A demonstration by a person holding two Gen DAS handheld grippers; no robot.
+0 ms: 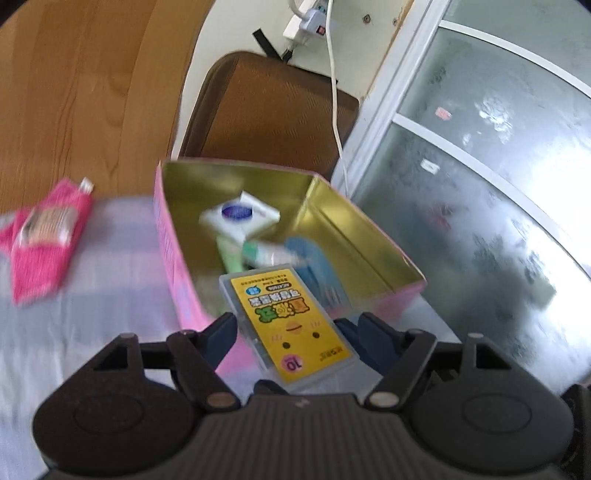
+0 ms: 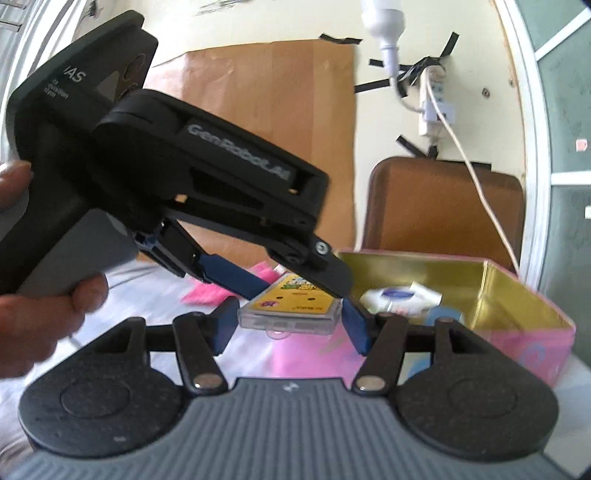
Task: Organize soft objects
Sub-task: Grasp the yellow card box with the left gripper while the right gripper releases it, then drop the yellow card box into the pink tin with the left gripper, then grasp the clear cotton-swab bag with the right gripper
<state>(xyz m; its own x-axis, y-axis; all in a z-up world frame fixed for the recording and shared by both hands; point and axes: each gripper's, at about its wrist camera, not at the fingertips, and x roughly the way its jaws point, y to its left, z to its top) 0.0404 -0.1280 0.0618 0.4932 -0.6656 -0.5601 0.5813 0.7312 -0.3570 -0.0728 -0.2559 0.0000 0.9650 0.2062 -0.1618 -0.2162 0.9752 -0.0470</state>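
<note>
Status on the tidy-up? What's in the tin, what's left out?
Done: a white packet, a green tube and a blue item lie in the pink tin. In hand: the left gripper holds a yellow-labelled clear case at the tin's near edge; the right gripper brackets it too. Left: the pink pouch on the cloth.

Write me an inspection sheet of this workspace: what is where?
Surface: pale cloth covers it.
Job's things: open pink tin holds a white packet and a green tube; pink cloth pack lies beside it.
Clutter: nothing seen.
Grippers: left gripper and right gripper both appear shut on the yellow card case; a hand holds the left one.
Cables: white cable hangs from a wall power strip.
Surroundings: brown cushion, frosted glass door, wood panel.
</note>
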